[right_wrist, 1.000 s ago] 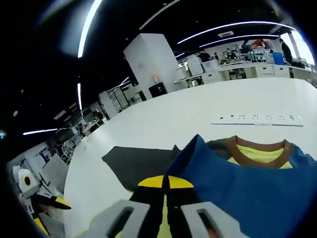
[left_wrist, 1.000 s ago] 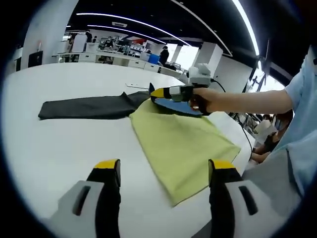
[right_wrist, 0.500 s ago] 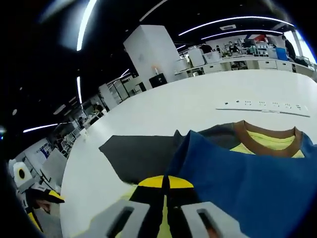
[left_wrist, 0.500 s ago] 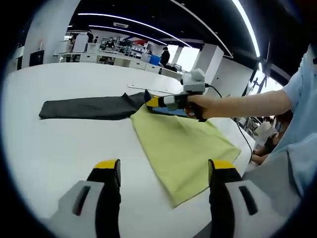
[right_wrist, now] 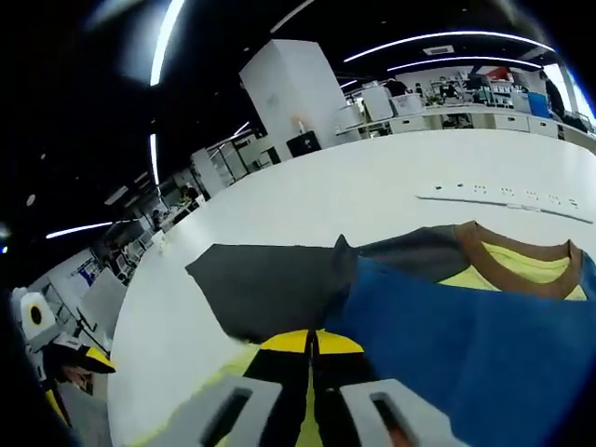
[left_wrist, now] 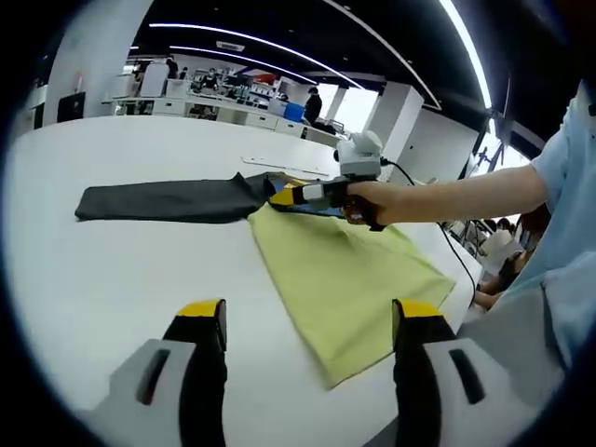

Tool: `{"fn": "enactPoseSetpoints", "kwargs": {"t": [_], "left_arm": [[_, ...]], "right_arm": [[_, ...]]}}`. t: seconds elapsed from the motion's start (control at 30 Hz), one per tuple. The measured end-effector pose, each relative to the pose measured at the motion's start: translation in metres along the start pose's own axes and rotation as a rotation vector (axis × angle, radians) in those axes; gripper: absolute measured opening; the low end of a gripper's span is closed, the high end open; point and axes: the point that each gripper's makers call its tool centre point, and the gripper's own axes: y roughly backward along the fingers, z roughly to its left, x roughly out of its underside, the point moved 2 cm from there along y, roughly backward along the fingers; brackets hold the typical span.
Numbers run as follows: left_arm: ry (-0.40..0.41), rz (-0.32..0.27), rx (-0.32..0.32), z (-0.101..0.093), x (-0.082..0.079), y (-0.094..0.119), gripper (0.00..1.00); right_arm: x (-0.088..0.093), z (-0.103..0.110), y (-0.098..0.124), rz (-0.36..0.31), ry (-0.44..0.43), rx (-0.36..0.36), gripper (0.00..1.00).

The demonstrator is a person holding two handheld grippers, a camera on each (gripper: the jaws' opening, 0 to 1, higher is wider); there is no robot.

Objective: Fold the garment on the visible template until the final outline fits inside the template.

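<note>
Left gripper view: yellow-green garment [left_wrist: 345,279], half-folded

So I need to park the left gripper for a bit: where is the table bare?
Bare white table lies in front of the open left gripper, bordered by the dark grey cloth beyond and the yellow-green garment to its right. More lies beyond the cloth. It is crowded where the right gripper, shut, pinches the garment's edge.
</note>
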Motion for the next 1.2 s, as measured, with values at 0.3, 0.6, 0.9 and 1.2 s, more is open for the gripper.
{"fn": "enactPoseSetpoints", "kwargs": {"t": [0.3,0.6,0.9,1.2], "left_arm": [[-0.005,0.003,0.005,-0.001,0.000,-0.001,0.70],[-0.006,0.013,0.012,-0.002,0.002,-0.003,0.70],[-0.003,0.027,0.009,-0.001,0.006,-0.004,0.70],[-0.002,0.060,0.005,-0.001,0.013,-0.005,0.70]], "right_arm": [[-0.008,0.002,0.005,-0.045,0.036,-0.033,0.24],[-0.010,-0.011,0.014,-0.067,0.104,-0.008,0.68],[-0.013,-0.017,0.031,-0.081,0.119,0.005,0.96],[-0.007,-0.032,0.060,-0.067,0.169,0.025,1.00]]}}
